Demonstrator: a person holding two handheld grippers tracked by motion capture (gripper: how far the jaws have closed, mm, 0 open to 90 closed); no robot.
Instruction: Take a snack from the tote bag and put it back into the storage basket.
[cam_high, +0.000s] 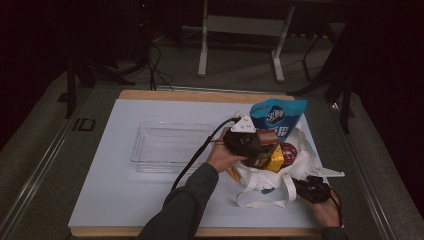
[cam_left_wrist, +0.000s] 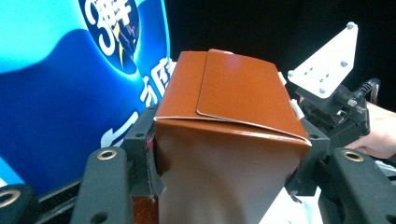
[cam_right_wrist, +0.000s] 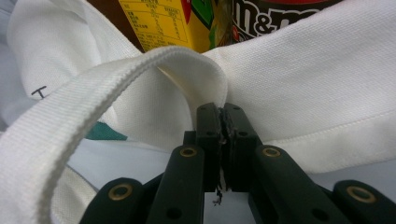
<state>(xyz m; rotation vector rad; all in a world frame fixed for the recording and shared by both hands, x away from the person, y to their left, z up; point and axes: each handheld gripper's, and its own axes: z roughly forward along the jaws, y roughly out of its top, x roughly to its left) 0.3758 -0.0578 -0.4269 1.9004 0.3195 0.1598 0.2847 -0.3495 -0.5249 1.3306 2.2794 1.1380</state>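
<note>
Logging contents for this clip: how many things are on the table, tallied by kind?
Clear trays: 1
White tote bags: 1
Blue pouches: 1
Brown boxes: 1
Yellow cartons: 1
M&M's packs: 1
Total: 6

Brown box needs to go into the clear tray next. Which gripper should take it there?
Left. The left gripper already clamps the brown box and is nearer the clear tray; the right gripper is pinching the white bag.

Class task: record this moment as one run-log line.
left gripper: shut on brown box | right gripper: shut on white bag | clear tray: empty
</note>
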